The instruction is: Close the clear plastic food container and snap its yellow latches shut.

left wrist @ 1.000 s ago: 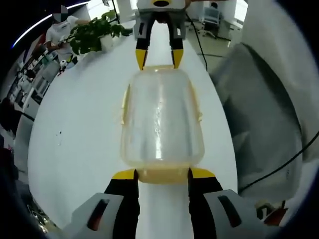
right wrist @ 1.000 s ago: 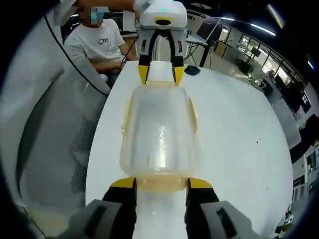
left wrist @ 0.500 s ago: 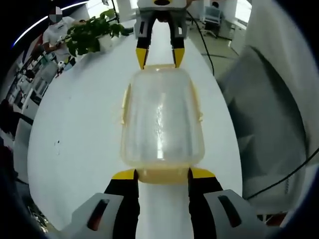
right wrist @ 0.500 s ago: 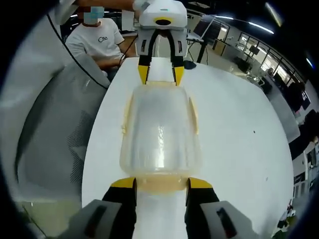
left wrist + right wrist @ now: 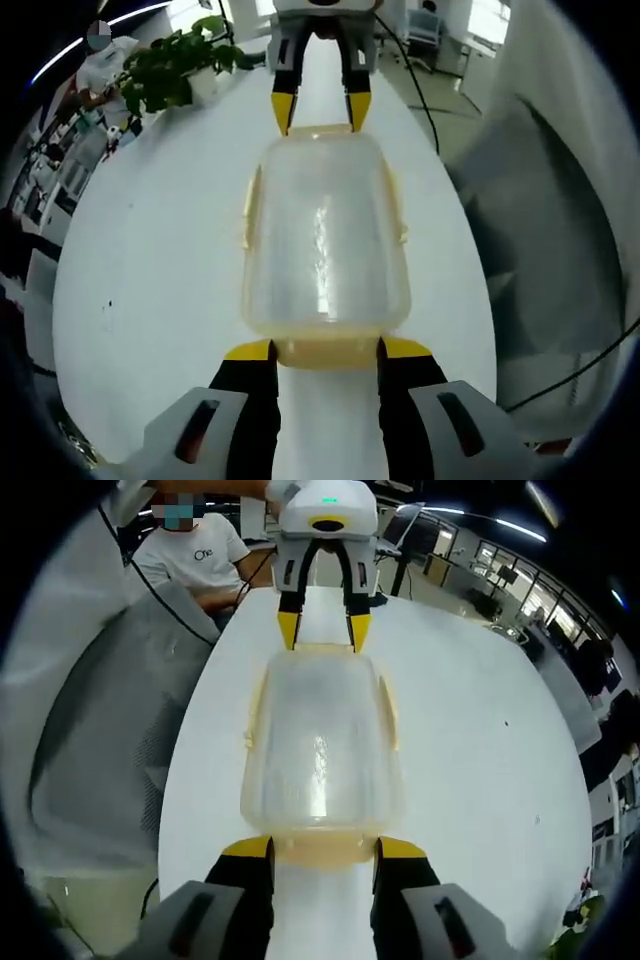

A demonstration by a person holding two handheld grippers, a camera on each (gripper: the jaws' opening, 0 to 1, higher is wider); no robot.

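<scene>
A clear plastic food container (image 5: 325,230) with its lid on lies lengthwise over the white table (image 5: 150,280). Pale yellow latches (image 5: 252,212) run along its long sides. In the left gripper view, my left gripper (image 5: 325,350) is shut on the yellow end latch nearest me. My right gripper (image 5: 320,112) comes in from the far end and clamps the opposite end. The right gripper view mirrors this: the container (image 5: 322,740) stretches away, my right gripper (image 5: 322,846) is shut on the near end latch, and my left gripper (image 5: 322,630) holds the far end.
A potted green plant (image 5: 175,65) stands at the table's far left in the left gripper view. A grey chair (image 5: 545,240) sits beside the table edge, with a black cable. A seated person in a white shirt (image 5: 195,555) is beyond the table, next to another grey chair (image 5: 110,730).
The surroundings have shifted a little in both views as the cameras moved. The container stays fixed between both pairs of jaws, and neither grip has changed.
</scene>
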